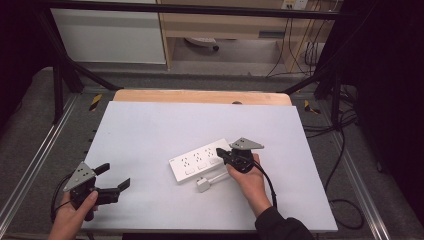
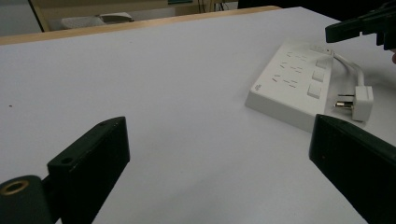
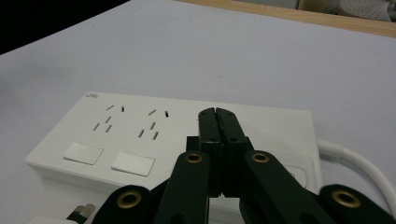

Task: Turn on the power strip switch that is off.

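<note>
A white table [image 1: 150,130] with a wooden far edge is filling the middle of a dim room, with black frame bars, cables and pale cabinets standing behind it. A white strip [image 1: 200,160] with 3 socket groups and 3 switches is lying flat a little right of the table's centre, turned at a slant. Its short white cord is curling round to a plug [image 1: 202,185] that is resting on the table just beside the strip's near edge, prongs showing in the left gripper view.

The right gripper [image 1: 221,153] is hovering over the strip's right end, where the cord leaves; its 2 jaws are pressing together with nothing between them, and in the right gripper view the tips [image 3: 217,122] are sitting above the third socket group.

The left gripper [image 1: 114,176] is resting near the table's near left corner, well apart from the strip, its jaws spreading wide and holding nothing.
</note>
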A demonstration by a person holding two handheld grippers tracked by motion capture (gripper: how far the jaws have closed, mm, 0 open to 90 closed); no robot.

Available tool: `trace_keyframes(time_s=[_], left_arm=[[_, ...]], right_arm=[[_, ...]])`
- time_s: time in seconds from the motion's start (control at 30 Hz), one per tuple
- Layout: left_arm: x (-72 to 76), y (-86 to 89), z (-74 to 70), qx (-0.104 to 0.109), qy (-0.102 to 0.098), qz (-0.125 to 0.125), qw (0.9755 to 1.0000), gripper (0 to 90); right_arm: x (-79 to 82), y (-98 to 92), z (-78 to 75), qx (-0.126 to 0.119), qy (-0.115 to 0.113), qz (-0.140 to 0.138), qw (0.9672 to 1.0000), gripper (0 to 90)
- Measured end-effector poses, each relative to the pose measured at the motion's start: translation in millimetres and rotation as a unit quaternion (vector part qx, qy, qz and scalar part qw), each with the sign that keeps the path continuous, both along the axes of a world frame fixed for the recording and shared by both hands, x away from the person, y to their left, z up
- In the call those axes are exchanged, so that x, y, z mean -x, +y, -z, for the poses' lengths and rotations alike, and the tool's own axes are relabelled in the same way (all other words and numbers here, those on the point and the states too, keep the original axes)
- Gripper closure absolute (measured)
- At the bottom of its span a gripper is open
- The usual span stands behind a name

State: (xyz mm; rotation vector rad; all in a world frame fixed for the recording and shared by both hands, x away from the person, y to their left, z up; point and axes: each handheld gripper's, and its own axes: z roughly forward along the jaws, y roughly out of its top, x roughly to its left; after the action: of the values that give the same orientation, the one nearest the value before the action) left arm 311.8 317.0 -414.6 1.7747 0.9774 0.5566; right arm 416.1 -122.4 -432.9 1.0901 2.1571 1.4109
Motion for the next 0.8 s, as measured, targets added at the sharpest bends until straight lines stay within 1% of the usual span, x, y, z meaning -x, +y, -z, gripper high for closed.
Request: trace_keyframes(time_s=[0.17, 0.3, 0.4, 0.53, 0.8], left_arm=[[0.1, -0.1, 0.2, 0.001, 0.001, -0.001, 1.0000, 5.1], [0.1, 0.1, 0.1, 0.000, 0.001, -0.001, 1.0000, 5.1], [0.1, 0.1, 0.2, 0.001, 0.001, -0.001, 1.0000, 5.1], [0.1, -0.1, 0.3, 0.001, 0.002, -0.001, 1.0000, 5.1], [0.1, 0.0, 0.3, 0.000, 0.002, -0.001, 1.0000, 5.1]], right_arm=[[0.0, 0.1, -2.1, -0.001, -0.001, -0.001, 1.0000, 89.9], [0.0, -1.0, -4.0, -0.011, -0.004, 0.005, 0.9999, 86.8], [0.0, -2.0, -6.8, -0.011, -0.008, 0.008, 0.9999, 83.5], [0.3, -3.2, -11.1, -0.006, -0.013, 0.009, 0.9999, 80.2], [-0.3, -6.3, -18.7, -0.009, -0.019, 0.012, 0.9997, 71.8]])
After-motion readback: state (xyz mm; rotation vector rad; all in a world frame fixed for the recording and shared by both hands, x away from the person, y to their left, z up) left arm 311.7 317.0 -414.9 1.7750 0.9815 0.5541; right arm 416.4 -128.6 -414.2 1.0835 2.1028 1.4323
